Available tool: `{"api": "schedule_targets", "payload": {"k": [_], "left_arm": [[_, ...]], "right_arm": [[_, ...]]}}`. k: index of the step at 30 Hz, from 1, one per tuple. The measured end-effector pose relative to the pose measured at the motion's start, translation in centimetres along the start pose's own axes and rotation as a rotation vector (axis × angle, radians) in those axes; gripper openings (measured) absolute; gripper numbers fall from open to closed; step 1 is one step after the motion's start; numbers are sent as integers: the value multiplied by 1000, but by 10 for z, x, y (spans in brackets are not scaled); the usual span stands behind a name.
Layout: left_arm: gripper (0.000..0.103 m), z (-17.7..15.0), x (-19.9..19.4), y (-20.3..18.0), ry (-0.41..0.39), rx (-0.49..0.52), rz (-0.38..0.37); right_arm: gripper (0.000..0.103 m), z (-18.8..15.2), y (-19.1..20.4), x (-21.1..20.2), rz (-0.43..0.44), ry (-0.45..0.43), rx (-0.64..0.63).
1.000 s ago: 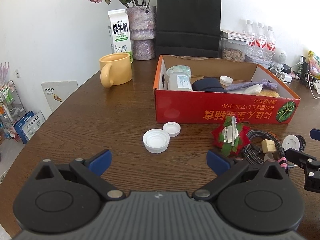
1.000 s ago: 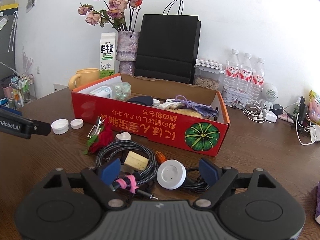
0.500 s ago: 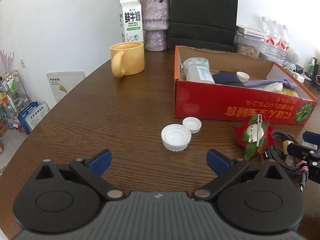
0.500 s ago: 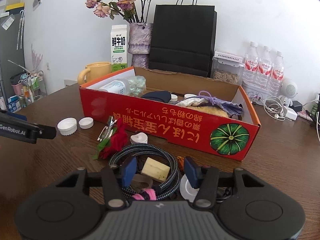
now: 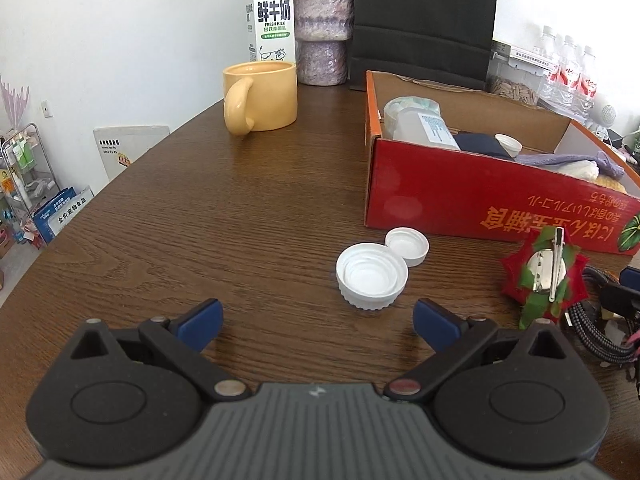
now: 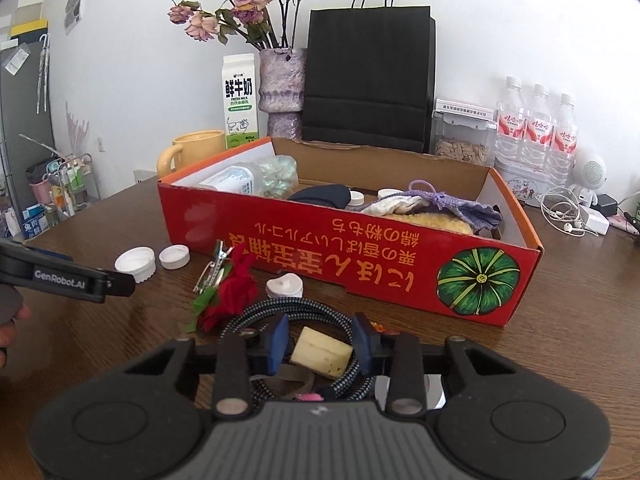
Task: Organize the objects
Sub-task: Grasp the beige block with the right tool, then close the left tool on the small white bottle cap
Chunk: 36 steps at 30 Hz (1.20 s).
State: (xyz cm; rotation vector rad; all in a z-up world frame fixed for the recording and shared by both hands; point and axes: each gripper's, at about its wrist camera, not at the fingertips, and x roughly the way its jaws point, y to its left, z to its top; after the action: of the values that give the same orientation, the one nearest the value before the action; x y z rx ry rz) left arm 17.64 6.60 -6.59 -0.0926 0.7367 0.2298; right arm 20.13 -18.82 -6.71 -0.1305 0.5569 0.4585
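Pick-up step in hand: right gripper jaws are closing about the yellow block inside the braided cable coil on the worktop; contact is not confirmed. Left gripper is held open, empty, short of two white caps. Next, judged: firm grip, lift into the one red box.

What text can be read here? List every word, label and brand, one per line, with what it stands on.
"鲜牛奶" and "FRESH MILK": on the milk carton.
"GenRobot.AI": on the side of the left tongs.
Orange print, upside down: on the red box; I cannot read it reliably.
Red labels on the water bottles: too small.
Label on the plastic bottle in the box: too blurred.
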Motion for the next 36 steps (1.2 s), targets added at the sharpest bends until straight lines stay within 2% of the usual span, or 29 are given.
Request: {"api": "schedule_targets", "payload": {"k": [11,16,18,20,21,23,25,33,36], "left_arm": [[103,0,7,4,-27,-11,17],[103,2,-11,13,-81,-60,-18],[97,7,-16,15,-108,-71,-9],[80,10,-14,15,-102,-71,25],[75,11,-12,15,-90,-71,38],[56,9,-7,18,-68,-69,45],[47,3,-4,17,-44,-39,56],[49,-3,-13,22,-43,-42,35],[59,-3,-17,20,-50,-39,26]], "right_arm": [[32,-5,-2,7,-2,15,12],[32,-5,-2,7,-3,15,12],[32,-5,-2,7,-3,15,11],[32,-5,-2,7,-3,15,12],[32,-5,-2,7,-2,16,12],[32,-5,-2,7,-2,15,12],[32,-5,-2,7,-2,16,11],[32,-5,-1,7,-2,15,12],[32,-5,-1,7,-2,16,11]]}}
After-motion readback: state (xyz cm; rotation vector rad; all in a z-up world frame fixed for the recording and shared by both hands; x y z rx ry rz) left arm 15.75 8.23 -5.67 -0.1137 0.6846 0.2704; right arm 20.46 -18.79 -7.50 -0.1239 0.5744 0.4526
